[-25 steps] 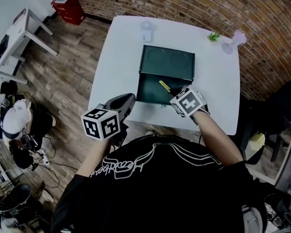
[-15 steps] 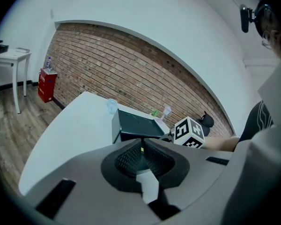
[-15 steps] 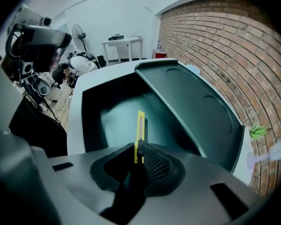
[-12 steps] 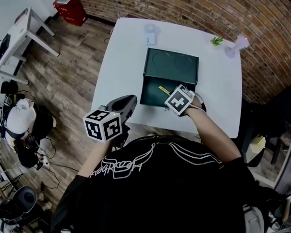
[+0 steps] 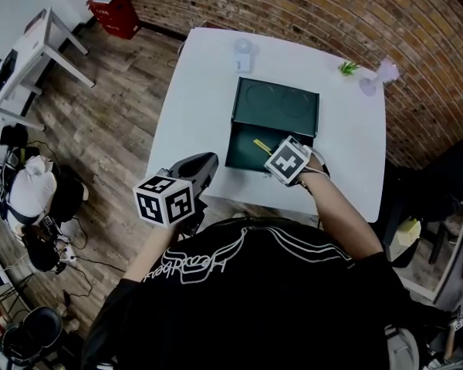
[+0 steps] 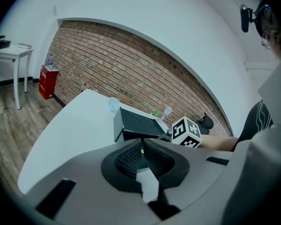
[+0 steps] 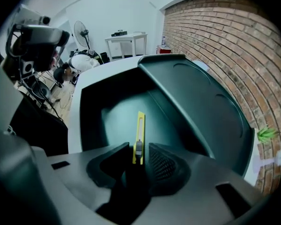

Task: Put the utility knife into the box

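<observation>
A dark green box (image 5: 245, 151) lies open on the white table (image 5: 193, 91), its lid (image 5: 278, 106) raised at the back. The yellow utility knife (image 7: 140, 130) points into the box, its rear end between the jaws of my right gripper (image 7: 139, 156). Those jaws are opening, and a gap shows beside the knife. In the head view the knife (image 5: 261, 146) sticks out ahead of the right gripper (image 5: 275, 157) over the box's inside. My left gripper (image 5: 204, 161) hangs off the table's near edge, its jaws (image 6: 142, 144) together with nothing held.
A clear cup (image 5: 243, 50) stands behind the box. A small green plant (image 5: 346, 68) and a pale pink object (image 5: 381, 72) sit at the table's far right. A brick wall runs behind. On the floor to the left are a white side table (image 5: 31, 52) and a red crate (image 5: 112, 10).
My right gripper has moved forward and lower with the knife, from the box's front edge to over its inside. The left gripper has stayed put.
</observation>
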Action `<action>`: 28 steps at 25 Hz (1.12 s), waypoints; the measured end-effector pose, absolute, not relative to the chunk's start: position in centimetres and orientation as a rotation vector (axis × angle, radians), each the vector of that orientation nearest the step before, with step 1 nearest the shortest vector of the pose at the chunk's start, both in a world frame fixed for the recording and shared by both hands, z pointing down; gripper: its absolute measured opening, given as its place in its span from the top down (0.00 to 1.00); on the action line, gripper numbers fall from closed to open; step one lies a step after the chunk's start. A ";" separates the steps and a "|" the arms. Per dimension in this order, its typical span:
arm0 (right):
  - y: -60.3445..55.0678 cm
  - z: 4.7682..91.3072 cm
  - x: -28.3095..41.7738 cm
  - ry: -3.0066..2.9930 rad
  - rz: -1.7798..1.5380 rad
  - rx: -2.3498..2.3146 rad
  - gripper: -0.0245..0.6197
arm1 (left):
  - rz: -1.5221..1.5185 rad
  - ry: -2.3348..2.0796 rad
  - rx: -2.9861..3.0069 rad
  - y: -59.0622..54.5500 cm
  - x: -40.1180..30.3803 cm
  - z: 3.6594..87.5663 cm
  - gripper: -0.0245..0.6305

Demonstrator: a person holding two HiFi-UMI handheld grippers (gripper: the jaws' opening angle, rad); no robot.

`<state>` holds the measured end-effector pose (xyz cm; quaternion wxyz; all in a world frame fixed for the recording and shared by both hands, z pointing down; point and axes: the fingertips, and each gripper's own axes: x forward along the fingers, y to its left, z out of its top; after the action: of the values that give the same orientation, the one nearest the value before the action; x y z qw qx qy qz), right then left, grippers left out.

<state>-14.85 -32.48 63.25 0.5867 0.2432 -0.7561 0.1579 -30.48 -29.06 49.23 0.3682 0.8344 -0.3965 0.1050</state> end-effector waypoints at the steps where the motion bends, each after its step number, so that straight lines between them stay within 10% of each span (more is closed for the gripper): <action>1: -32.3 63.0 -15.3 -1.798 0.405 0.564 0.74 | 0.266 -1.020 2.144 -29.1 -30.5 49.2 0.90; 11: -30.3 55.5 -17.0 -2.157 0.568 0.606 0.65 | 0.253 -1.012 2.191 -28.0 -28.0 47.8 0.90; 21: -26.3 42.9 -12.1 -2.626 0.658 0.835 0.96 | 0.271 -0.933 2.324 -25.1 -22.2 42.3 0.90; 28: -21.4 39.3 -9.2 -2.797 0.695 0.837 0.96 | 0.197 -0.826 2.407 -21.7 -17.9 38.1 0.90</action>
<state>-9.18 -21.40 39.30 0.0702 0.2782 -0.9297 0.2309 -17.86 -21.66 38.09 0.2905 0.9023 -0.3098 0.0738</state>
